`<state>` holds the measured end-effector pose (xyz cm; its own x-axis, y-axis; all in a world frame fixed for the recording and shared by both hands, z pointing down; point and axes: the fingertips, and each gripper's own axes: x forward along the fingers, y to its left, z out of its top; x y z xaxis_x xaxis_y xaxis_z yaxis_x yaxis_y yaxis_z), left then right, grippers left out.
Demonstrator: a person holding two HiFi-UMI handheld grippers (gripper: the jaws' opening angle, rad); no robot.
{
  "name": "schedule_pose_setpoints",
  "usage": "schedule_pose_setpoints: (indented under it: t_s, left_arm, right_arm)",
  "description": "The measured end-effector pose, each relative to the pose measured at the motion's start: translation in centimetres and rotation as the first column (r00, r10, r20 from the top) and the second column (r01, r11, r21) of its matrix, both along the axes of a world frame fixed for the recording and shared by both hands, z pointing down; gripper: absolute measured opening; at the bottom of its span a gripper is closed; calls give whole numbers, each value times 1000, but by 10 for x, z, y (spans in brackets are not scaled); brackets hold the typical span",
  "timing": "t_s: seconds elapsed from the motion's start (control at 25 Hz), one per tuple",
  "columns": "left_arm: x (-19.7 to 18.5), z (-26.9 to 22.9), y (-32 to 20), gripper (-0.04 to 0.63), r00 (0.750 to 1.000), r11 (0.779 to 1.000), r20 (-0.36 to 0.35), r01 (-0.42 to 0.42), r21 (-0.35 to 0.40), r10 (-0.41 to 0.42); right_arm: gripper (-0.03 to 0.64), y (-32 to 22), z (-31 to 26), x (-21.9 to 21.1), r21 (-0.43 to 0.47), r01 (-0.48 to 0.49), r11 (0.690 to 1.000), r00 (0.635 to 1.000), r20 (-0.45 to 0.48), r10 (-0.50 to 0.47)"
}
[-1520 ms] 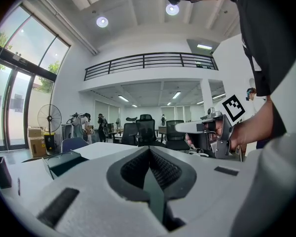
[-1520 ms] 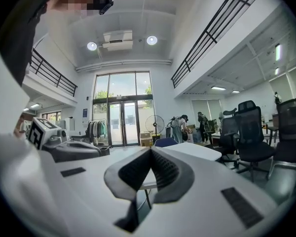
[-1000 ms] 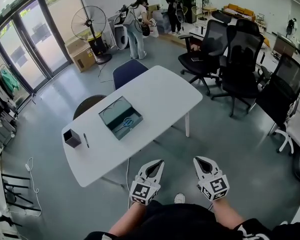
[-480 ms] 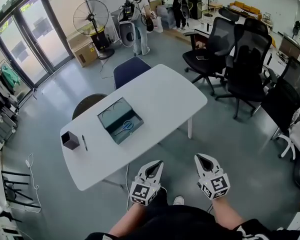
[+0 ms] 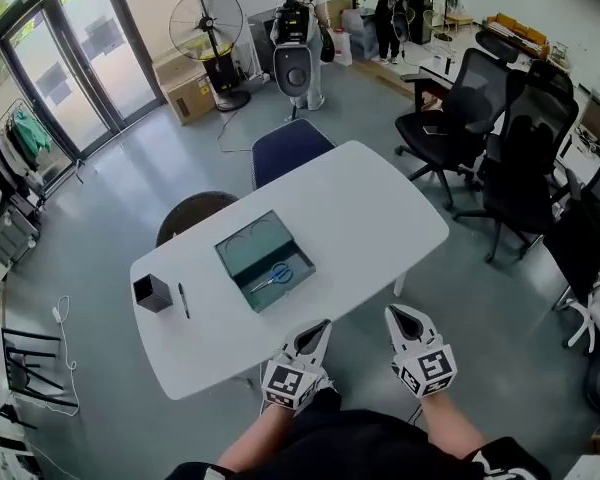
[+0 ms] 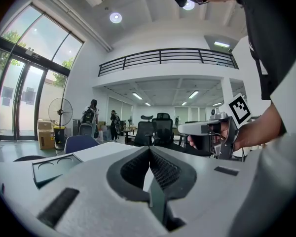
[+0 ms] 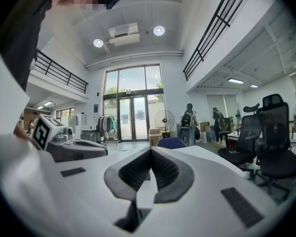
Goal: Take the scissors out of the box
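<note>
A pair of blue-handled scissors (image 5: 273,276) lies flat inside an open grey-green box (image 5: 242,236), in the end of the box nearest the person. With no lid over them, the scissors look reachable straight from above. The box sits on a white table (image 5: 360,198), ahead of the left gripper (image 5: 323,323) and a little to its left, near but not touching it. The right gripper (image 5: 392,311) is just beside the left one and farther from the box.

Both grippers are held side by side at the table's near edge, pointing roughly level toward the tabletop. Each gripper's own view shows its jaws closed tip to tip with nothing between them. This seems to be a carrying posture, since nothing is within grasp yet. Taking the scissors will likely need one gripper to tip downward over the box and spread its jaws.

Farther left of the left gripper, a small black pen holder (image 5: 152,293) and a pen (image 5: 183,300) rest on the table, clear of the box. Beyond the table's far side stands a blue chair (image 5: 290,148). Black office chairs (image 5: 458,108) stand ahead and to the right of the right gripper. In the distance are a floor fan (image 5: 206,18) and two people (image 5: 302,8).
</note>
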<state>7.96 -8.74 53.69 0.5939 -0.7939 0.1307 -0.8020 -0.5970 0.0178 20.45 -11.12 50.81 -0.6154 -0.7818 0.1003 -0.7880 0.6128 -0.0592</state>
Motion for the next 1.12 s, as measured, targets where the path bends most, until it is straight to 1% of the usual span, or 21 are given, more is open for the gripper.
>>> schedule_pose_setpoints:
  t_s: [0.28,0.44,0.6,0.76,0.92,1.12]
  left_arm:
    - [-76,-4,-54,12,998,998,8,59,3,-59]
    - [-116,-11,-75,12,995,995,-1,99,24,-99]
    - [-151,-11,-87,12,990,989,-5,143,29,-142]
    - [-175,-7,-91,12,983,982,-18,184,30,-184]
    - [-195,-4,-95,12,971,971,-15,239,17,-239]
    - [-209,3,-105,12,957,957,0,289,18,-289]
  right_arm:
    - [6,-63,-18,-84,31,72,997,997,1,-72]
    - [6,-89,-19,-123,33,103,994,995,-15,-102]
    - [6,-104,-18,-156,28,139,990,990,-35,-138]
    - [6,-113,-11,-181,17,190,982,980,-62,-188]
    - [6,-124,-8,-200,12,239,971,969,-70,-237]
    - [6,-143,-4,-220,8,330,944,941,-84,-328]
